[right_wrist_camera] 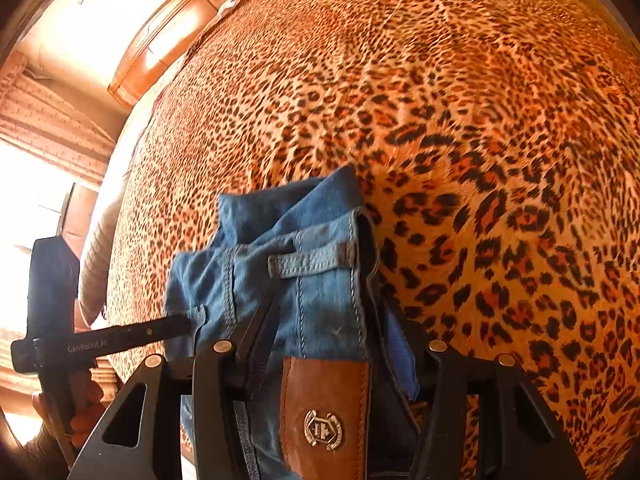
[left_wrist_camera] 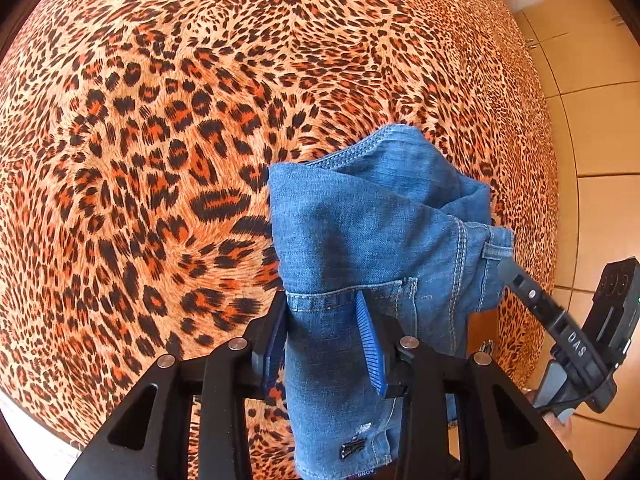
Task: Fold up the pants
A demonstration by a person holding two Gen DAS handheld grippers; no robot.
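Blue denim pants (left_wrist_camera: 372,224) hang bunched above a leopard-print bed. My left gripper (left_wrist_camera: 324,320) is shut on the waistband near a back pocket, with blue finger pads (left_wrist_camera: 370,344) pressing the cloth. My right gripper (right_wrist_camera: 320,320) is shut on the waistband (right_wrist_camera: 316,280) by a belt loop and a brown leather patch (right_wrist_camera: 324,412). The right gripper also shows in the left wrist view (left_wrist_camera: 508,268) at the pants' right edge. The left gripper also shows in the right wrist view (right_wrist_camera: 188,322) at the pants' left edge. The legs are hidden below.
The leopard-print bedspread (left_wrist_camera: 180,140) fills most of both views. A tiled floor (left_wrist_camera: 592,120) lies past the bed's right edge. A wooden headboard or cabinet (right_wrist_camera: 168,36) and a bright window (right_wrist_camera: 32,200) stand to the left in the right wrist view.
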